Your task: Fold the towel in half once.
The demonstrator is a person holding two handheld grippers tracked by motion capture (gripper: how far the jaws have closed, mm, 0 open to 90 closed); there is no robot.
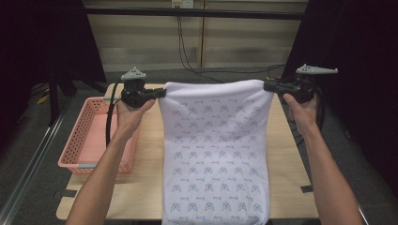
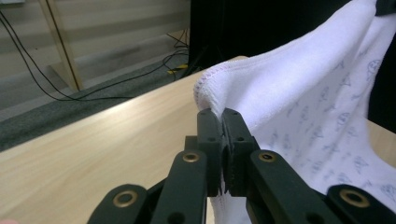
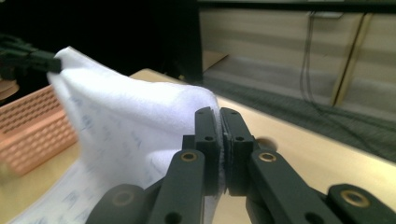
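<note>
A white cloth (image 1: 215, 150) with a small blue pattern hangs stretched between my two grippers above the wooden table (image 1: 148, 187); its lower part drapes over the table toward the near edge. My left gripper (image 1: 163, 93) is shut on the cloth's upper left corner, and the left gripper view shows the hem (image 2: 210, 77) pinched between the closed jaws (image 2: 220, 114). On the other side my right gripper (image 1: 266, 86) is shut on the upper right corner, where the cloth (image 3: 135, 121) runs into the closed jaws (image 3: 219, 114).
A pink plastic basket (image 1: 77, 140) stands on the table's left side, also seen as the basket (image 3: 32, 126) in the right gripper view. Black cables (image 1: 187, 56) run across the floor behind the table. Dark curtains flank both sides.
</note>
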